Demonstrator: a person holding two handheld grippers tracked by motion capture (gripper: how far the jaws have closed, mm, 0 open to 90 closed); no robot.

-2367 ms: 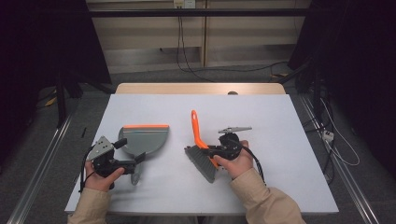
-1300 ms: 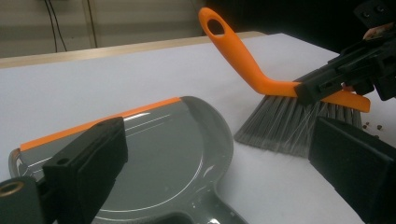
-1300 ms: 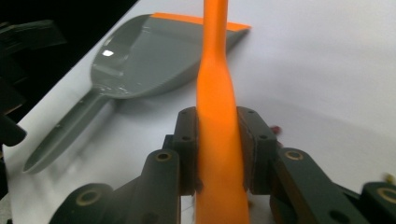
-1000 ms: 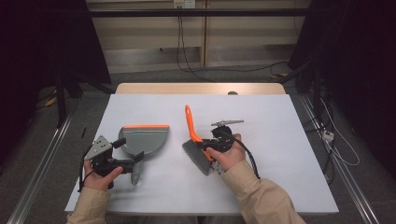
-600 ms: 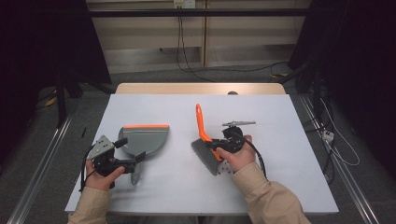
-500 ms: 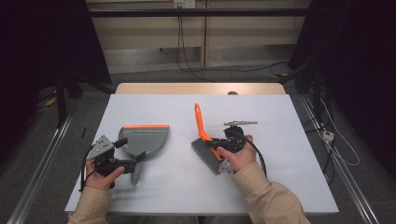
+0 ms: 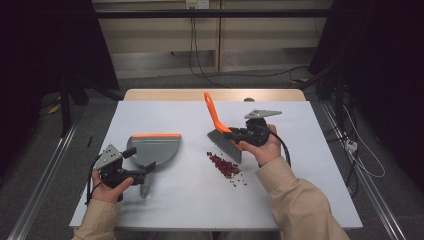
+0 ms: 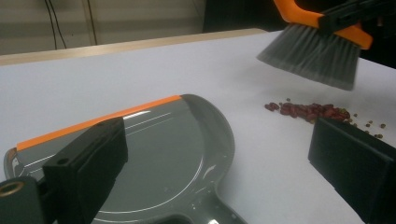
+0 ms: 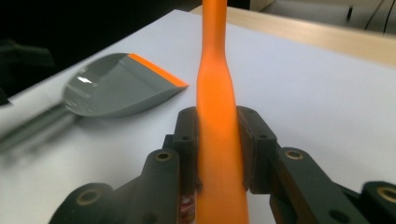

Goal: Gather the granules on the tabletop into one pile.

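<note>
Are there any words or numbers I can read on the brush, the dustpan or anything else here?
None: no readable word, number or sign stands on the brush, the dustpan, the table or the grippers.
A small red-and-white label sits under the brush handle in the right gripper view: too small and blurred to read.

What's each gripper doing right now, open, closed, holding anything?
Left gripper: jaws spread wide around the dustpan handle, not clamped.
Right gripper: closed on the brush handle.
</note>
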